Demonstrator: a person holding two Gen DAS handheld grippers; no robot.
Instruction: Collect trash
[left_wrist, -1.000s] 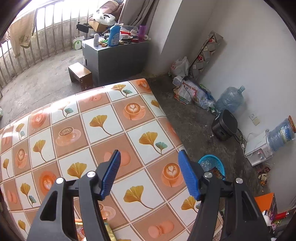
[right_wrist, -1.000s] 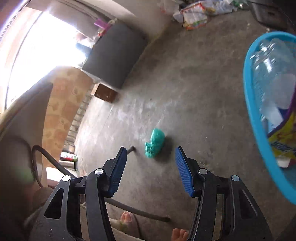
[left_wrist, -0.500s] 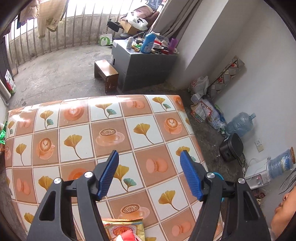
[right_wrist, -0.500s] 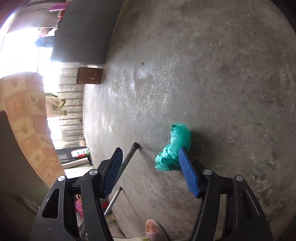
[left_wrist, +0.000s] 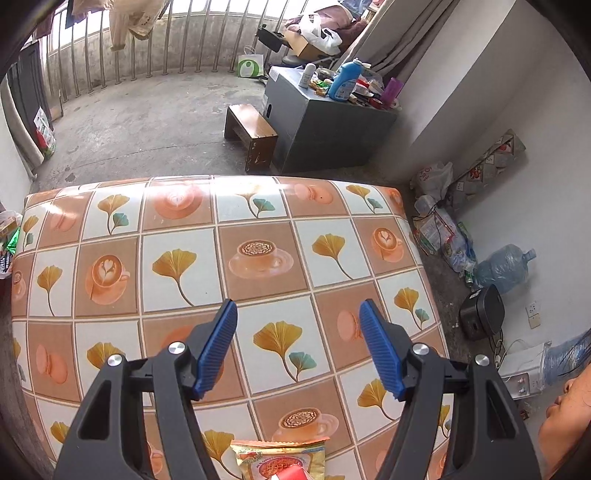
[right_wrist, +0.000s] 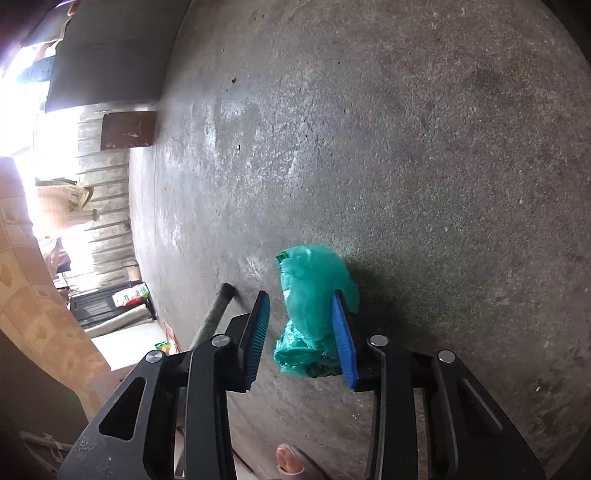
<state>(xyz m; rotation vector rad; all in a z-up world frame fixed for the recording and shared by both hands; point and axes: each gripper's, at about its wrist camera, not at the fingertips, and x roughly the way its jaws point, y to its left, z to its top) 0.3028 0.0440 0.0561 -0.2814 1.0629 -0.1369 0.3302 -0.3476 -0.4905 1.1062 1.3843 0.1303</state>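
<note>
A green bag (right_wrist: 317, 295) is being closed on by the right gripper (right_wrist: 301, 334) on the concrete floor (right_wrist: 424, 147); its right pad is touching the bag, the left pad is apart. A table leg (right_wrist: 214, 314) is standing just left. The left gripper (left_wrist: 297, 349) is being held open, empty, over the table (left_wrist: 221, 258), a wrapper (left_wrist: 280, 458) lying at the near edge.

Crumpled teal plastic bag (right_wrist: 314, 295) lying on grey concrete floor (right_wrist: 424, 166), bunched, elongated, knotted end toward camera. Yellow-red foil snack wrapper (left_wrist: 280, 459) lying flat at near edge of patterned worktop (left_wrist: 221, 258), partly cut off.
</note>
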